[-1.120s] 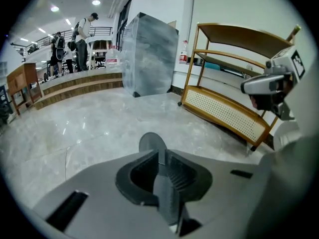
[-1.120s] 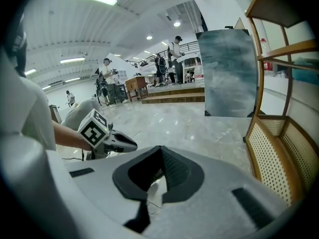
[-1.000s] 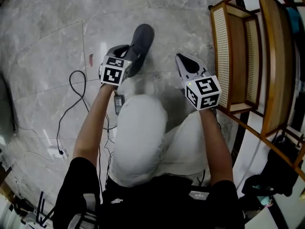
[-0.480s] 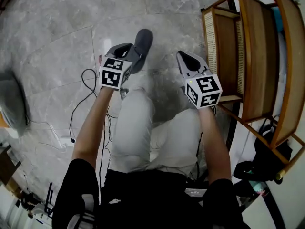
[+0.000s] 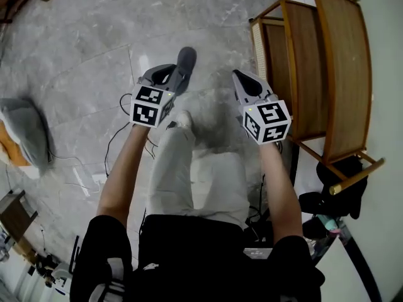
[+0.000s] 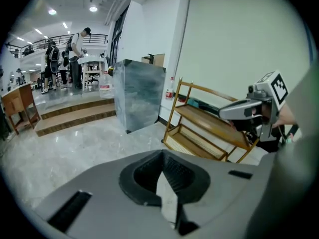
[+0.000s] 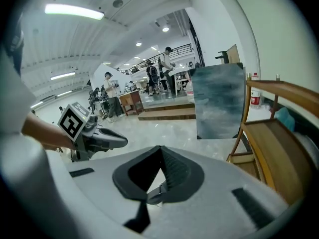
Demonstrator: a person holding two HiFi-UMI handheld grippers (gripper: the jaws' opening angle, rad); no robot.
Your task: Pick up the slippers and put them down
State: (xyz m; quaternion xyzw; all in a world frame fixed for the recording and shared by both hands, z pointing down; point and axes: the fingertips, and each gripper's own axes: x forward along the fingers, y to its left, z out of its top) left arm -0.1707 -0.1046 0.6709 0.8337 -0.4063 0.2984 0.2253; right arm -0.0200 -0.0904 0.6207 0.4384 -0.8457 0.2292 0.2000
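The pale grey marble-tiled floor [image 5: 75,49] carries everything. 1 wooden rack with cane-panelled shelves [image 5: 340,61] stands along the floor's right edge in the head view. 1 soft grey lump [image 5: 28,131], too blurred to name, lies near the left edge. 2 grippers are held up well above the floor. The left gripper [image 6: 162,158] has its jaws pressed fully together with nothing between them. The right gripper [image 7: 160,156] likewise has its jaws together and empty. 1 dark grey fabric slipper [image 5: 186,60] is in view. It lies flat on the floor, left of the rack, and is not gripped. Its long axis runs away from the person, leaning slightly right, with the rounded end pointing to the far side. Its near end is hidden behind the left gripper.
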